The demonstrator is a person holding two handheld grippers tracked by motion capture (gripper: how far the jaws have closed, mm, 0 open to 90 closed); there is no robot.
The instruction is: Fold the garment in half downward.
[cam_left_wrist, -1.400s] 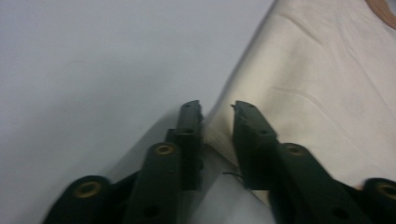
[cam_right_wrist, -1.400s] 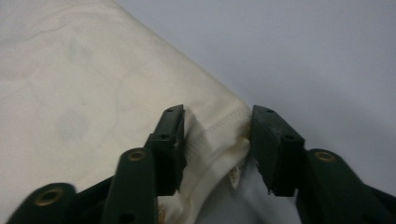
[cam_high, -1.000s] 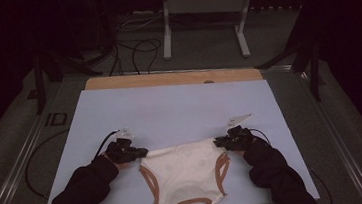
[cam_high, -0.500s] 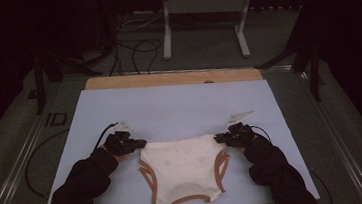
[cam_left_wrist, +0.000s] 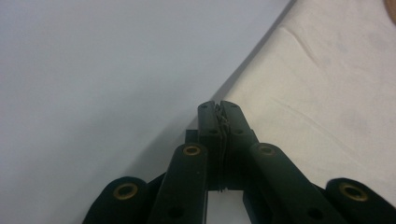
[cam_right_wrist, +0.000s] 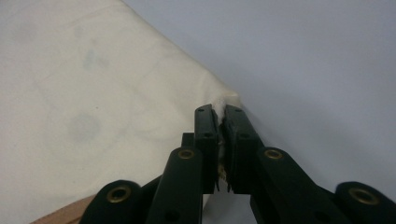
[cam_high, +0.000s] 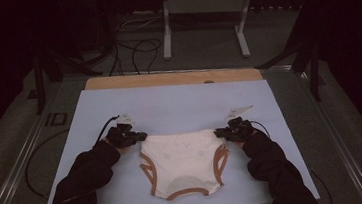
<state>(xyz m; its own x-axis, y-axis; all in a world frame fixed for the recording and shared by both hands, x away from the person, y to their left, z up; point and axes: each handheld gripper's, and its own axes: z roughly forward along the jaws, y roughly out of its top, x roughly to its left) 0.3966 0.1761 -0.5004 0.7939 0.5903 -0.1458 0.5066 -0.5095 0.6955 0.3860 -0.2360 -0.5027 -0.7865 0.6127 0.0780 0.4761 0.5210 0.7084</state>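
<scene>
High view: we have the briefs [cam_high: 185, 164] lying flat near the front edge of the blue mat [cam_high: 179, 99], waistband away from us, brown-trimmed leg holes toward us. Left gripper [cam_high: 139, 135] sits at the waistband's left corner, right gripper [cam_high: 218, 133] at its right corner. The cloth looks spread and smooth between them, no fold made yet.

Left gripper view: jaws are pressed together. The cream edge runs just beside the tips; we cannot tell whether any fabric is caught between them.

Right gripper view: jaws are clamped on the waistband corner; a nub of white cloth pokes out at the tips.

Our judgement: laying out and straightening looks done or nearly so. Folding, if that is the aim, is all left: sides in, then bottom up.
</scene>
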